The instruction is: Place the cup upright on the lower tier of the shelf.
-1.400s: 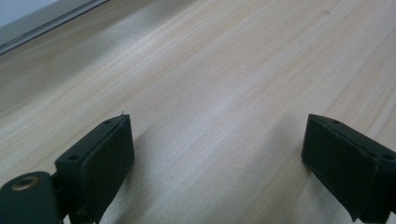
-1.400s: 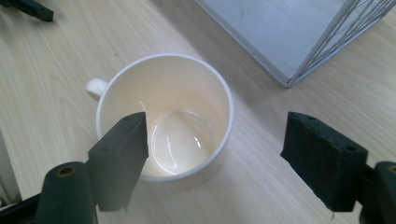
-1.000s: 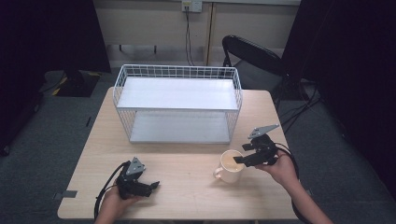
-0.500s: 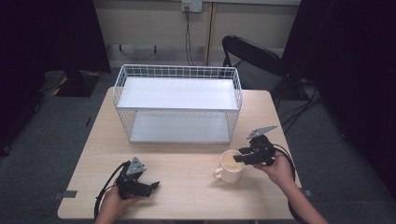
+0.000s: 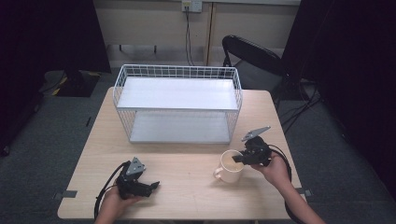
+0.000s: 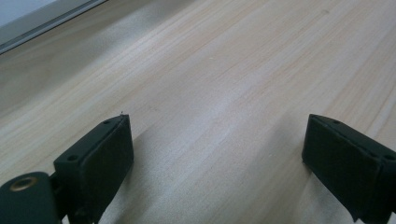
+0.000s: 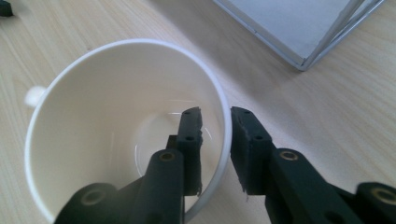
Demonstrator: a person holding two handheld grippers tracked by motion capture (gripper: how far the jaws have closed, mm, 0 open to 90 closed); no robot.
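glossy ceramic mug, matt wood table

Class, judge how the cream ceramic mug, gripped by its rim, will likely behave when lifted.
The cream ceramic mug looks rigid and glossy, so its wall may slip between the right hand-held gripper pads. Held on one side only, it will probably tilt. It looks empty, so likely fairly light, yet breakable if dropped.

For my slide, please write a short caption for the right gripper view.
Right gripper straddles the cream mug's rim, one jaw inside, one outside.
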